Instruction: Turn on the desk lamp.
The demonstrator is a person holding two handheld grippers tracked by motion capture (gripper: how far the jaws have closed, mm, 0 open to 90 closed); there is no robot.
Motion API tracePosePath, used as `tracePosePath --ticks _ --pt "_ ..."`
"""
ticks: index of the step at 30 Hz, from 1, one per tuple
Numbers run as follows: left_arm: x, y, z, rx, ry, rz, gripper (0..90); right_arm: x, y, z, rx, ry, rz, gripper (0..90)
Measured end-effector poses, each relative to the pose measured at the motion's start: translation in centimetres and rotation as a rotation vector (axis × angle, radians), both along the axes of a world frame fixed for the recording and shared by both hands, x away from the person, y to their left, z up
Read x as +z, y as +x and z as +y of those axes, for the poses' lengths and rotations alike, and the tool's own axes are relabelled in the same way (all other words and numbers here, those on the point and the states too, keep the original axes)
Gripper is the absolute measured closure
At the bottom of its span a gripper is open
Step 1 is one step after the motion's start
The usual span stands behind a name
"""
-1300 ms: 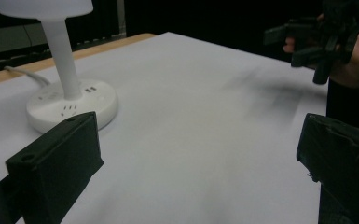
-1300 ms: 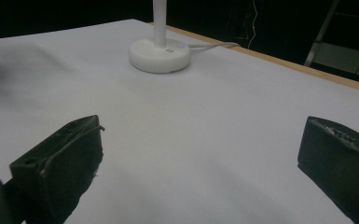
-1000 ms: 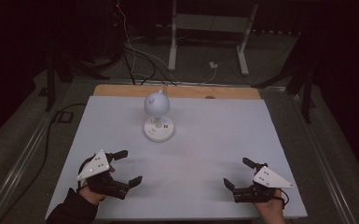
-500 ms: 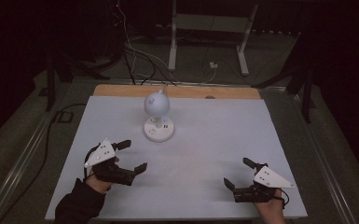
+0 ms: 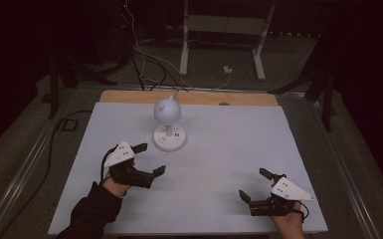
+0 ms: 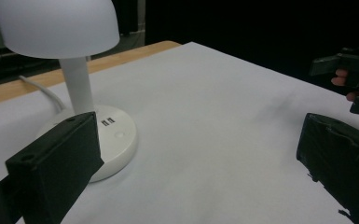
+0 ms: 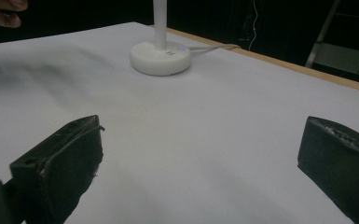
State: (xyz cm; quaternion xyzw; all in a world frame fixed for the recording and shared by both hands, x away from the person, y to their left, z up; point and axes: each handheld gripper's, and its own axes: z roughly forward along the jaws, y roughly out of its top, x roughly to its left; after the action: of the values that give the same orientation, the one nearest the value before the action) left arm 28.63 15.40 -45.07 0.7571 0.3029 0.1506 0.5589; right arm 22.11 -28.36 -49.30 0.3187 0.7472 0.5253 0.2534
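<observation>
the white lamp [image 5: 169, 124] stands near the left gripper [image 5: 149, 159], at its 1 o'clock; both grippers' fingers [image 6: 56, 168] are spread, empty.

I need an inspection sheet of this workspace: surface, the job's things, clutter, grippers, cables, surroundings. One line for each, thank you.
Surface: white table top, bare; a wooden strip runs along its far edge.
Job's things: white table lamp standing upright, dome shade, round base with two USB ports.
Clutter: nothing seen.
Grippers: left gripper open, near the lamp base, not touching it; right gripper open, at the near right, holding nothing.
Cables: the lamp's white cord runs back over the far edge; loose cables lie on the floor.
Surroundings: dark room, white stand legs behind the table.
</observation>
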Motion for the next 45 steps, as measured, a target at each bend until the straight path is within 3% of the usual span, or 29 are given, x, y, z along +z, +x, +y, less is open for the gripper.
tracePosePath --ticks 2,8,9,12,20,28,39,45 --pt "-0.1 0.2 -0.2 0.002 0.000 0.002 0.4 0.0 0.0 0.0 0.002 0.000 0.001 0.0" --pt "-0.5 1.5 -1.4 0.068 0.019 0.011 0.4 0.0 0.0 0.0 0.002 0.004 0.002 0.0" --pt "-0.8 1.9 -1.8 0.104 0.026 0.007 0.3 -0.1 0.0 0.0 0.003 0.004 0.003 0.0" --pt "-1.1 2.6 -2.3 0.148 0.030 0.012 0.3 -0.1 0.1 0.0 0.004 0.007 0.003 0.0" --pt "-1.7 4.0 -4.0 0.235 0.037 0.024 0.3 -0.1 0.1 -0.1 0.003 0.014 0.011 0.0" --pt "-2.1 4.9 -5.1 0.300 0.015 0.043 0.4 -0.2 0.2 -0.2 0.006 0.018 0.012 0.0" --pt "-2.7 6.6 -6.4 0.342 0.059 0.076 0.4 -0.1 0.2 -0.3 0.011 0.026 0.017 0.0" --pt "-3.2 7.0 -6.8 0.363 0.066 0.070 1.8 -0.1 0.2 -0.3 0.014 0.028 0.017 0.0"
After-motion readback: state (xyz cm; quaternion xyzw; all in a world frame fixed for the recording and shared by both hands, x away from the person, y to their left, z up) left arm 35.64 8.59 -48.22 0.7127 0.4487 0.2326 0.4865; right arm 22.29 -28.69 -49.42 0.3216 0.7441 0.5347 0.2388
